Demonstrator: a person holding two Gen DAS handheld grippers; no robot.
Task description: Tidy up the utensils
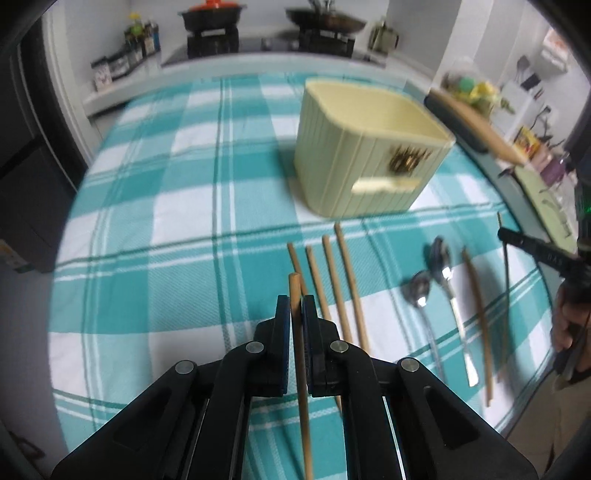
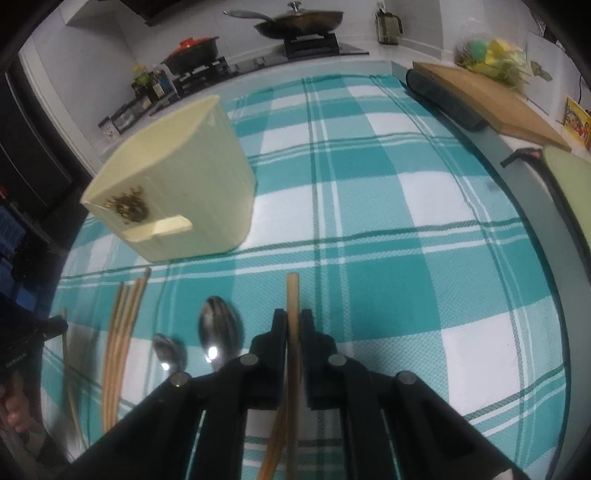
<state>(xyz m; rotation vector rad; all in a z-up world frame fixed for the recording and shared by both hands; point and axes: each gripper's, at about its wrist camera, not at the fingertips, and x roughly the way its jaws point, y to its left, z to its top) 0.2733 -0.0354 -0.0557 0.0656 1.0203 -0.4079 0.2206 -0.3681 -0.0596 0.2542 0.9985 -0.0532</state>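
Observation:
My left gripper (image 1: 295,301) is shut on a wooden chopstick (image 1: 294,291) and holds it above the teal checked cloth (image 1: 147,221). Several more chopsticks (image 1: 340,280) lie just ahead of it, and two metal spoons (image 1: 441,266) rest to their right. A cream utensil holder (image 1: 369,155) stands upright behind them. My right gripper (image 2: 294,315) is shut on another wooden chopstick (image 2: 292,295). To its left lie the spoons (image 2: 218,328) and the row of chopsticks (image 2: 123,325); the cream holder (image 2: 177,199) stands at upper left. The right gripper (image 1: 532,247) also shows at the left view's right edge.
A wooden cutting board (image 2: 491,103) and a dark roll (image 2: 443,99) lie along the cloth's right side. A stove with a red-lidded pot (image 2: 192,51) and a pan (image 2: 303,20) stands at the back. A person's hand (image 1: 569,325) shows at right.

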